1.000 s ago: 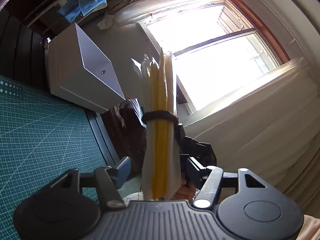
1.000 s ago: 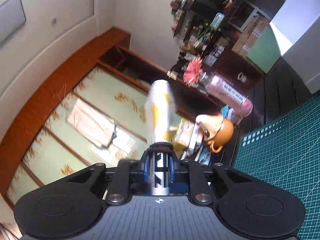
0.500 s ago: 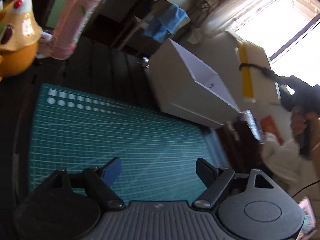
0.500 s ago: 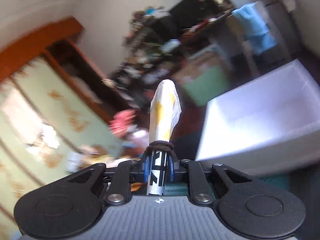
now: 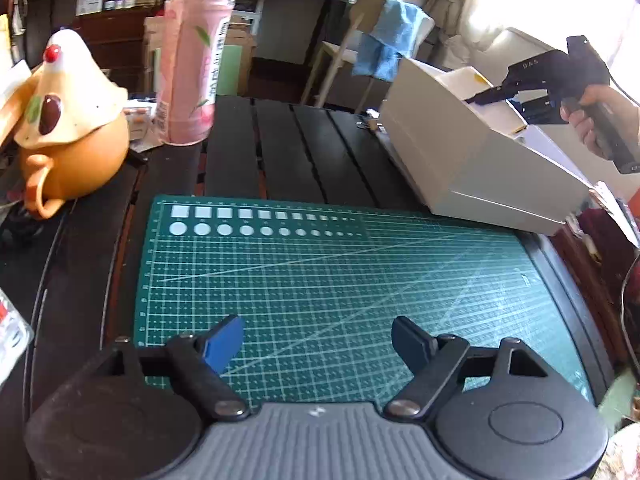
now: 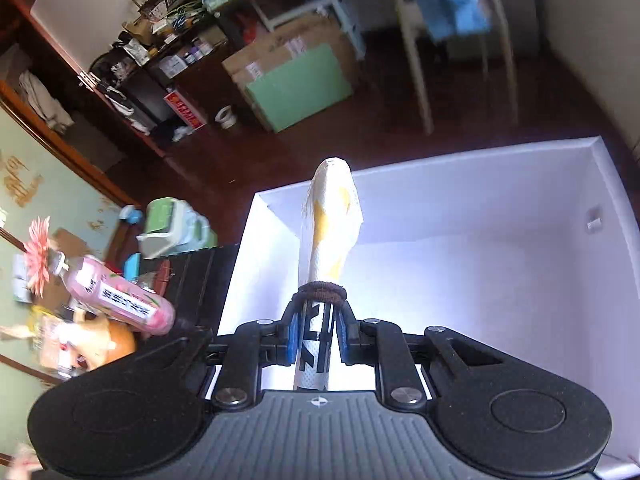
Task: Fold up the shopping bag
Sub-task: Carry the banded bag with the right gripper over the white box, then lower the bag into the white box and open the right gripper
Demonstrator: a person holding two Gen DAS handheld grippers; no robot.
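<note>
The shopping bag (image 6: pixel 330 236) is rolled into a tight white and yellow bundle with a dark elastic band (image 6: pixel 322 292) around it. My right gripper (image 6: pixel 318 338) is shut on its lower end and holds it over the open white box (image 6: pixel 500 272). In the left wrist view the bag (image 5: pixel 466 80) shows as a pale slab at the box's top, with the right gripper (image 5: pixel 486 96) and a hand (image 5: pixel 588 128) behind it. My left gripper (image 5: pixel 316 340) hangs open over the green cutting mat (image 5: pixel 340 280), nothing between its fingers.
The white box (image 5: pixel 460 160) stands at the mat's far right corner on a dark slatted table (image 5: pixel 280 152). A pink bottle (image 5: pixel 192 56) and an orange teapot figure (image 5: pixel 64 132) stand at the far left. A chair with a blue cloth (image 5: pixel 384 48) is behind the table.
My left gripper let go of the bundle and swung down over the mat. My right gripper carried the bag from up in the air to above the white box.
</note>
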